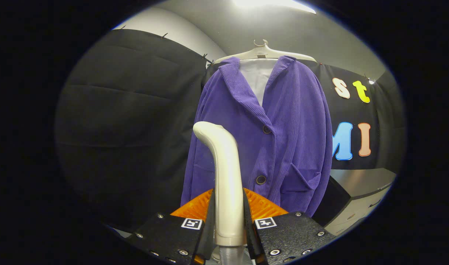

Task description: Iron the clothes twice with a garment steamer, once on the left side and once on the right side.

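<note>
Item 1. Gripper (228, 221): the two fingers stand closed against either flank of the steamer handle, narrow gap, handle fully filling it. Both appear to press on it; grip reads as firm.

Item 2. Cream-white, smooth plastic garment steamer wand (224, 173): upright between the fingers, rising ahead of them, its rounded head bent over toward the left. A clear ribbed hose (231, 254) leaves its base below the fingers. The head sits in front of the jacket's left-hand front panel; whether it touches the cloth cannot be told.

Item 3. Purple corduroy jacket (283, 140): hangs just beyond the wand on a pale plastic hanger (263, 53), collar open over a white inner lining (257, 79), two dark round buttons (261, 179) down the front, a patch pocket (301, 182) low on the right-hand panel.

Item 4. Grey cabinet or box (360, 195): lower right, beside the jacket hem, well clear of the wand.

Step in hand, as judged: a stroke along one front panel, probably the left-hand one. Handling notes: keep the wand head square to the cloth and close to it; travel in one steady vertical line, following the corduroy ribs; stay off the buttons and the pocket edge, where the head could snag; avoid pushing hard, as the jacket hangs free and will likely swing away; mind that the hose does not drag the wand askew within the fingers.
</note>
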Demonstrator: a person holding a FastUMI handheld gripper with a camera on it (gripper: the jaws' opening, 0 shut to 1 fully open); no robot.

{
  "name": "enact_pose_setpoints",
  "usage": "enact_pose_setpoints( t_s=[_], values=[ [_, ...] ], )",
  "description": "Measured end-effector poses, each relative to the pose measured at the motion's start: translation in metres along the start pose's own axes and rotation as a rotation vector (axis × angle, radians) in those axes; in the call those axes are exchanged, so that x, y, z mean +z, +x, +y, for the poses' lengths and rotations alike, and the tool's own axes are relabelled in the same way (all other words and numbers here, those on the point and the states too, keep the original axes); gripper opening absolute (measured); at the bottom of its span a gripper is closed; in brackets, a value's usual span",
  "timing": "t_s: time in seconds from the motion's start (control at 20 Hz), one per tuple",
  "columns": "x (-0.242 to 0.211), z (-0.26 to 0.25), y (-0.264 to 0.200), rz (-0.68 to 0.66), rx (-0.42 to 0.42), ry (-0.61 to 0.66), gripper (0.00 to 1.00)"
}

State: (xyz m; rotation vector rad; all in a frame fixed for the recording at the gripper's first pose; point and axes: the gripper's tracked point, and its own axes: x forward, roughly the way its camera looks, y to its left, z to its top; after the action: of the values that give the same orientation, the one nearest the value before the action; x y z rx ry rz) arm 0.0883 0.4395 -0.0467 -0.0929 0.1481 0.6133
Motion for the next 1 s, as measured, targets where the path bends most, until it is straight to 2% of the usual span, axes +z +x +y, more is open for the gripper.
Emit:
enact_pose_setpoints(
  t_s=[1.0],
  values=[
    [-0.159,0.012,-0.034,0.236,0.028,-0.019,0.38]
  ],
)
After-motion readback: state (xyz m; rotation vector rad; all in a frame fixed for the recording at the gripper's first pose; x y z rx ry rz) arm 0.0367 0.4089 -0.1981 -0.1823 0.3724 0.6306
